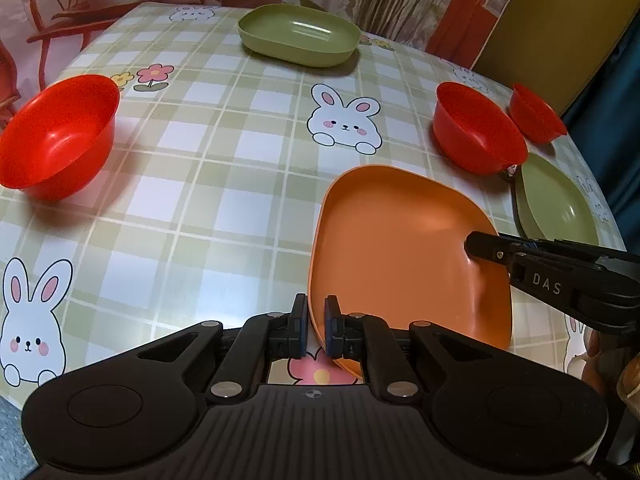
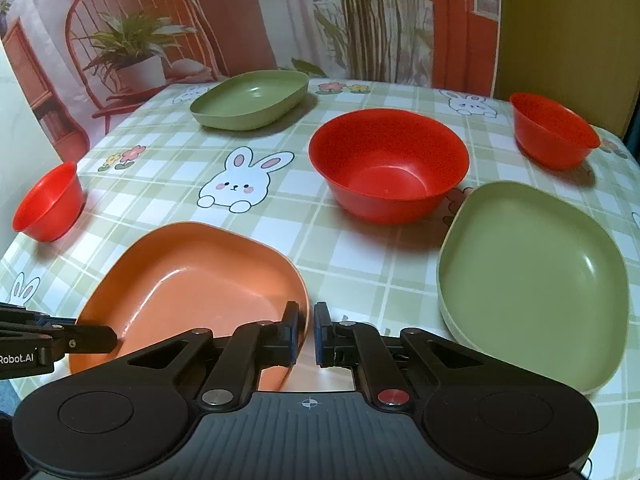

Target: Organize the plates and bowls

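Centrally, the orange plate (image 1: pixel 404 248) lies empty on the tablecloth (image 1: pixel 224 184), each gripper clamped on its rim: left gripper (image 1: pixel 317 328) on the near left edge, right gripper (image 2: pixel 306 334) on the near right edge. Beyond the plate stands an empty large red bowl (image 2: pixel 388 164); right of the plate, a green plate (image 2: pixel 532 280), empty. At the far side from the plate lie a green dish (image 2: pixel 250 98) and a small red bowl (image 2: pixel 554 130); left of it, another red bowl (image 2: pixel 50 204). All are empty.
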A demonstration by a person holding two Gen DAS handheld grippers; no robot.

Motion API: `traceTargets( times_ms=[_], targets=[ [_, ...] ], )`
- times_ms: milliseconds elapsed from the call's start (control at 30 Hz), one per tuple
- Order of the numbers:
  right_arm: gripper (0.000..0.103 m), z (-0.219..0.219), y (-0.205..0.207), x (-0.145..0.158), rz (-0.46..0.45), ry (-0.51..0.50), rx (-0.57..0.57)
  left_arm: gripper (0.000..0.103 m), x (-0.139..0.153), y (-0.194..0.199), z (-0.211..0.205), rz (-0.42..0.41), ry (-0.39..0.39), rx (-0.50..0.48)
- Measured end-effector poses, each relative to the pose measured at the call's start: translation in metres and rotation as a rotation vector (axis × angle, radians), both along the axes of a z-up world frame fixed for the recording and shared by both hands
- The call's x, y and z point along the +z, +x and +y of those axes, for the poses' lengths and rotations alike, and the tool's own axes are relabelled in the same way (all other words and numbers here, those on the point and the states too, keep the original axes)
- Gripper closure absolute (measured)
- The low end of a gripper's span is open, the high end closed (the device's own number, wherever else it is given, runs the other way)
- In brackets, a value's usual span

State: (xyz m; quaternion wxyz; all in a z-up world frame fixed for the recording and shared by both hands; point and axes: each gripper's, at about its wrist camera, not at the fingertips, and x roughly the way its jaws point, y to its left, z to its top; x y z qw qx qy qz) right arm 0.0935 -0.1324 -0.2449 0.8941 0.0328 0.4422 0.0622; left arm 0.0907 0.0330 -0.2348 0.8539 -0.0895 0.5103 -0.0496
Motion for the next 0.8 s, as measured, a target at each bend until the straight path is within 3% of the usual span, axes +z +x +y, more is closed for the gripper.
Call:
traceTargets(
  times_ms=[500,800],
  targets=[
    [0.099,-0.003,0.002,0.003,-0.008,0.050,-0.031,0.095,0.006,0.001,0.001,-0.037,0.003,-0.003],
    [0.099,-0.012,0.008,0.029,-0.077,0.074,-0.069,0.095,0.038,0.018,-0.013,-0.129,0.076,-0.070]
  ],
)
